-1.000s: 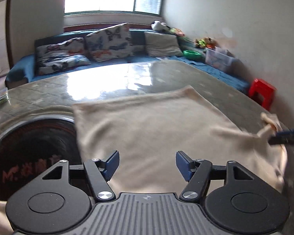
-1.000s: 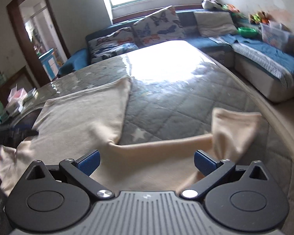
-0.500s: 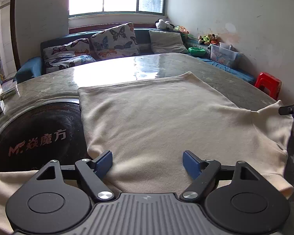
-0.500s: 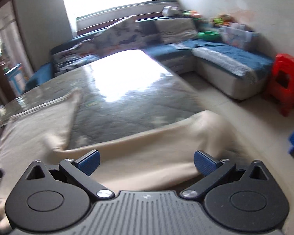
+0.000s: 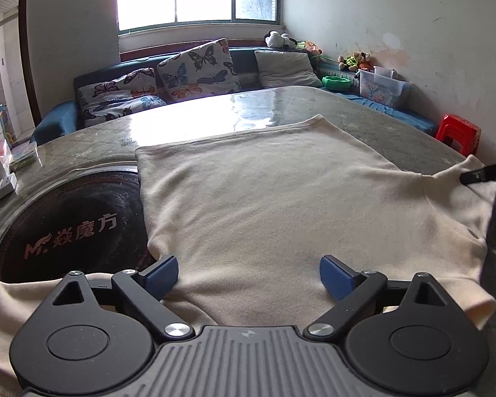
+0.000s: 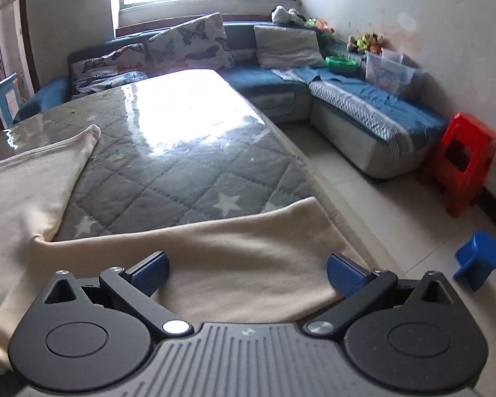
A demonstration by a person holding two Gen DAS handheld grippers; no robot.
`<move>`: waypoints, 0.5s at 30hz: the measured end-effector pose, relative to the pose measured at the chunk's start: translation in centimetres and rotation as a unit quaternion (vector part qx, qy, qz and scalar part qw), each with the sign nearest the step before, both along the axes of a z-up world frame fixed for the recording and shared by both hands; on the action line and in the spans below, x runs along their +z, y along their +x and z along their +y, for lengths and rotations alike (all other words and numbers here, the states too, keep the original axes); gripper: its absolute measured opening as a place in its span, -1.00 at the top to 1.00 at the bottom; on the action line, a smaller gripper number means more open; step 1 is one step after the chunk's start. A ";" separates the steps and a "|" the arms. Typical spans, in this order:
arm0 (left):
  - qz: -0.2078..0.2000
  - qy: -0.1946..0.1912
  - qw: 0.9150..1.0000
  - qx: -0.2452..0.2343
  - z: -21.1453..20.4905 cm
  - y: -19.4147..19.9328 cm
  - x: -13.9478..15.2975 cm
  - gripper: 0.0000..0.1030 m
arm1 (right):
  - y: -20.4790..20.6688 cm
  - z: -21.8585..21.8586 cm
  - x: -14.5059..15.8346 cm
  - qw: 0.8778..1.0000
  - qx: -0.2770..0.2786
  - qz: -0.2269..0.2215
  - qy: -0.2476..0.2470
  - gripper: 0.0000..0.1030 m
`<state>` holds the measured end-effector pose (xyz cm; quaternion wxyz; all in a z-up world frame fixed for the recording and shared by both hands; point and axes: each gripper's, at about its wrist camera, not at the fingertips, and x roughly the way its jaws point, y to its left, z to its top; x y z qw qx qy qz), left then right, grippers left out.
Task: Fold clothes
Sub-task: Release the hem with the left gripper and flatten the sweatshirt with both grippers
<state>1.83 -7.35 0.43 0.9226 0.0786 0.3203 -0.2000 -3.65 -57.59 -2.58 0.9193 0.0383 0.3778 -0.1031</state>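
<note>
Quilted table (image 6: 182, 178), cream garment (image 5: 281, 198), sofa (image 6: 363, 112)

Left gripper (image 5: 248, 273) held low and level, pointing forward, jaws spread wide, blue pads (image 5: 160, 273) well apart, nothing between them. Right gripper (image 6: 248, 273) likewise low, aimed forward, jaws wide, pads (image 6: 345, 276) gripping nothing. One dark fingertip of it shows at far right in the left wrist view
</note>
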 end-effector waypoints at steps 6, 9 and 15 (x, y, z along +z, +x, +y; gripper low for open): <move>-0.012 0.029 0.999 -0.008 -0.2 -1.8 0.3 -1.00 | 0.5 0.9 1.0 0.999 0.019 -0.002 -0.036 -1.00; -0.014 0.035 0.999 -0.018 -0.2 -2.9 0.3 -1.00 | -0.5 3.1 2.2 0.997 0.071 -0.014 -0.041 -1.00; -0.020 0.039 0.999 -0.017 -0.1 -4.3 0.4 -1.00 | -3.2 10.1 2.7 0.977 0.202 -0.022 -0.064 -1.00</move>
